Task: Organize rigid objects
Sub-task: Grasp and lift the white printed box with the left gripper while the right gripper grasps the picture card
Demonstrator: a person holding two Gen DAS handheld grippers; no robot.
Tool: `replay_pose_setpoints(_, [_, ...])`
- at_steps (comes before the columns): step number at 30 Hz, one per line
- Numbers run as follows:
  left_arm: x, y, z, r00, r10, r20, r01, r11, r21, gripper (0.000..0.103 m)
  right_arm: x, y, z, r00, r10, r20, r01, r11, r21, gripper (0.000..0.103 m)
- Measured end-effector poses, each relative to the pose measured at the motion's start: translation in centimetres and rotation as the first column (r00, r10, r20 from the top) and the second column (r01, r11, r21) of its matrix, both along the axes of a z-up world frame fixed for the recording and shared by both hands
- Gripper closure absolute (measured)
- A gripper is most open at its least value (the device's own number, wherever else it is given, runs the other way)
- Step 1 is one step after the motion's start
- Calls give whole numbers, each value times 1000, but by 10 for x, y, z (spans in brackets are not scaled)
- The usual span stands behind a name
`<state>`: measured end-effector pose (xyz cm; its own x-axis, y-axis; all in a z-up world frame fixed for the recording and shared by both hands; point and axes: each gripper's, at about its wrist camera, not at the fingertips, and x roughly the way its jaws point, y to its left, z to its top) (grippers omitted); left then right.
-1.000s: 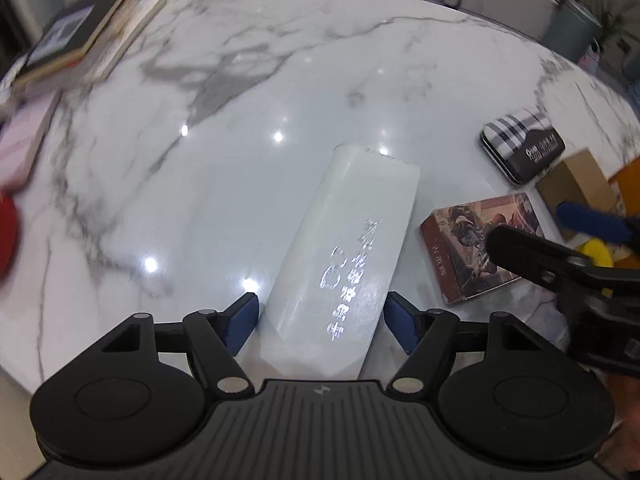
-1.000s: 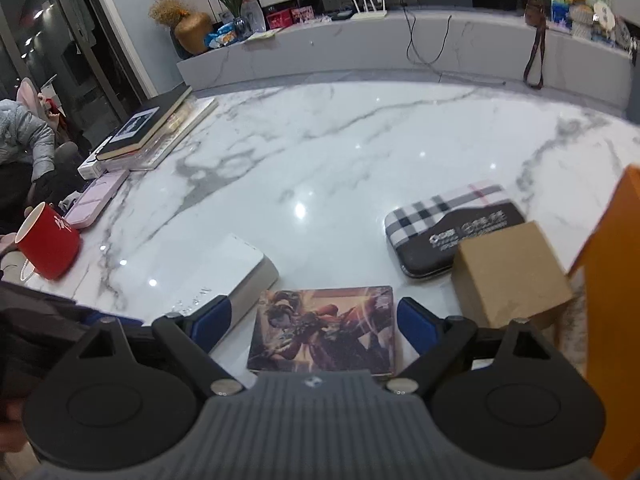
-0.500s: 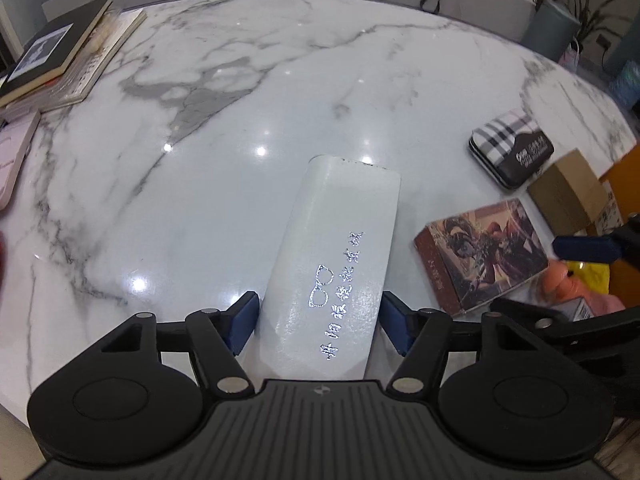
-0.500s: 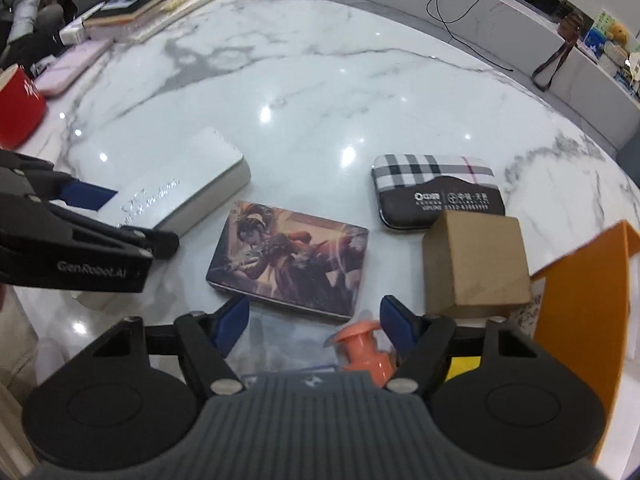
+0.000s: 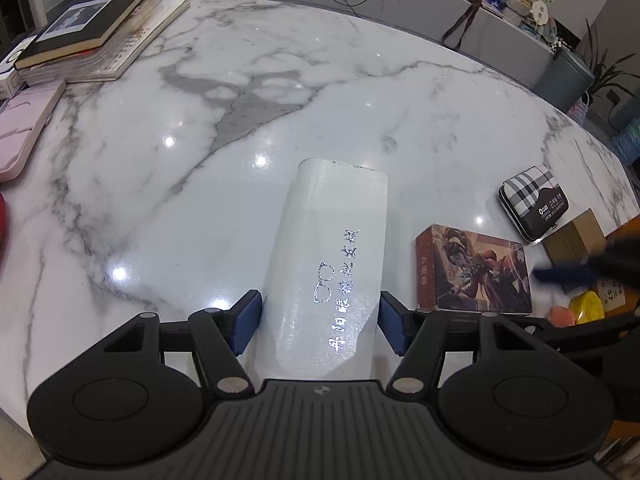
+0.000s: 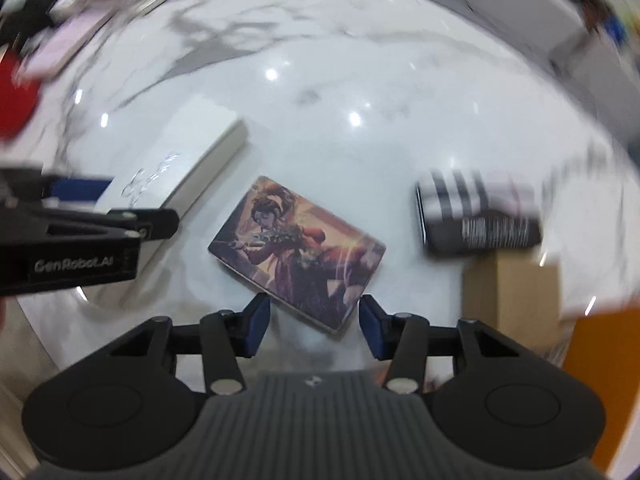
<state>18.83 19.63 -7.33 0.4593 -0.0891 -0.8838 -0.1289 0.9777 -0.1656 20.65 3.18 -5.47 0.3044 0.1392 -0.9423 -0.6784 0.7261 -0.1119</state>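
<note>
A long white box (image 5: 328, 264) with silver writing lies on the marble table between the fingers of my left gripper (image 5: 320, 320), whose blue pads stand at its two sides; it also shows in the right wrist view (image 6: 180, 168). A flat box with a painted figure (image 6: 300, 252) lies to its right, also in the left wrist view (image 5: 476, 272). My right gripper (image 6: 314, 322) is open just above that box's near corner. The right wrist view is blurred by motion.
A plaid-and-black tin (image 5: 534, 200) and a brown cardboard box (image 5: 572, 236) lie further right, beside an orange container (image 6: 600, 380). Stacked books (image 5: 92, 28), a pink case (image 5: 24, 128) and a red mug (image 6: 16, 92) sit at the left. The table edge runs near me.
My right gripper has swung down over the painted box and its jaws have narrowed. My left gripper has kept the white box between its fingers and turned slightly with it.
</note>
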Motion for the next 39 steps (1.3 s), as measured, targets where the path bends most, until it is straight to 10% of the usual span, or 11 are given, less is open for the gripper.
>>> replay_pose_setpoints(2, [2, -1, -1, 1000, -16, 10, 15, 1000, 21, 28, -8, 14, 4, 982, 168, 83, -163, 984, -65, 18])
replay_pose_setpoints(10, [6, -3, -3, 997, -68, 48, 66, 996, 52, 27, 9, 39, -17, 909, 414, -41, -416, 903, -110, 21])
replay_pose_setpoints(17, [8, -9, -5, 992, -106, 66, 99, 991, 91, 30, 36, 21, -21, 948, 287, -141, -288, 958, 12, 27])
replay_pose_setpoints(24, [8, -9, -3, 992, -109, 58, 104, 991, 87, 33, 16, -12, -18, 972, -108, -208, 111, 994, 2, 38])
replay_pose_setpoints(39, [-1, -20, -5, 989, -131, 62, 120, 980, 159, 34, -20, -29, -14, 998, -58, -20, 60, 987, 150, 42])
